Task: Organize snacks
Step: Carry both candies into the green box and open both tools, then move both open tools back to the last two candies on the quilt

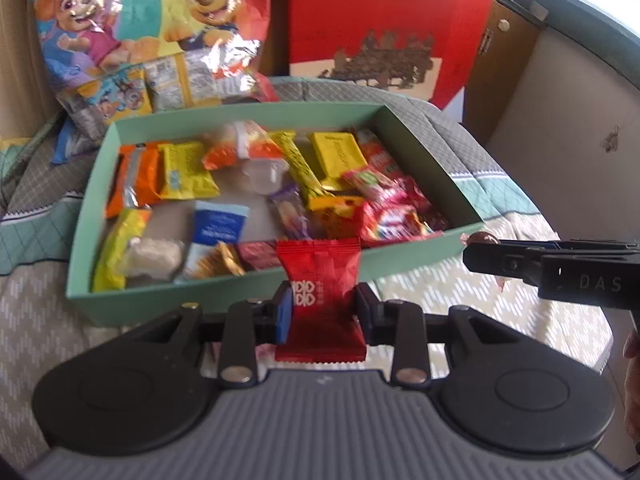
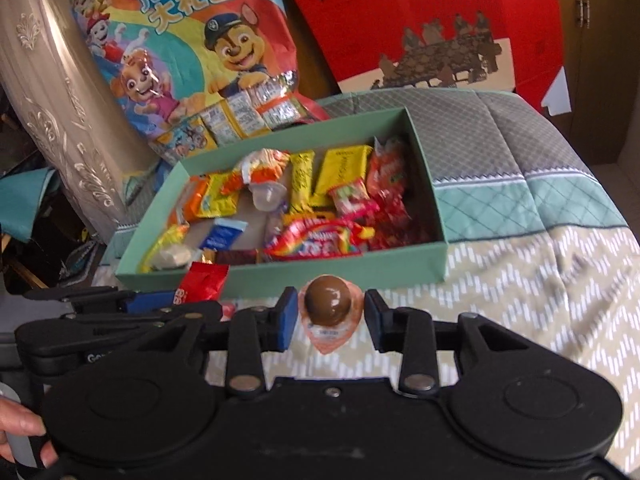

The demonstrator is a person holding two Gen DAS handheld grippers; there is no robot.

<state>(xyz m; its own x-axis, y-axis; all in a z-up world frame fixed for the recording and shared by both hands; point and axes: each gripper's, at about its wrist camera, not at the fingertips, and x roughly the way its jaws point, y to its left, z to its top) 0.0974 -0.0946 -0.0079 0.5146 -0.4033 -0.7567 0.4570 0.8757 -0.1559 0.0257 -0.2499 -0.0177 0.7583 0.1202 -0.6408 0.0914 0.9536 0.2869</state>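
Note:
A shallow green box lies on a bed, filled with several mixed snack packets. My left gripper is shut on a red snack packet, held just short of the box's near wall. In the right wrist view my right gripper is shut on a brown chocolate-dome jelly cup, also just before the near wall. The left gripper with its red packet shows at the left of the right wrist view. The right gripper reaches in from the right of the left wrist view.
A cartoon-dog gift bag with small packets spilling out leans behind the box at the left. A red paper bag stands behind it at the right. The patterned quilt stretches to the right. A brown cabinet is at the far right.

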